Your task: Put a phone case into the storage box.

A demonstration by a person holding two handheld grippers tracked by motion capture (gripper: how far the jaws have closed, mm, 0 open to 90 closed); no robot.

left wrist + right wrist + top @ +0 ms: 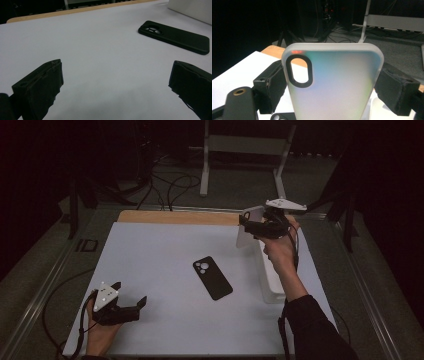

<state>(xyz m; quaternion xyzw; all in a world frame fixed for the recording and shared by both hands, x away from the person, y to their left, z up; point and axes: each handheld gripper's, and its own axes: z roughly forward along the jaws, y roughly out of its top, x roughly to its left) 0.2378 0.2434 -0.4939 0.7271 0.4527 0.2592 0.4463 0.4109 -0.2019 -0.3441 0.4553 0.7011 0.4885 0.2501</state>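
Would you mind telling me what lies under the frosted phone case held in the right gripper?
The frosted phone case hangs clamped in the right gripper above the white mat, beside the white bin. Below it in the right gripper view a black case peeks out; the frosted case covers the rest.

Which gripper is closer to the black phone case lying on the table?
Roughly level, maybe the left. The left gripper sits open on the table beside the black phone case; the right gripper holds a frosted case up beyond it.
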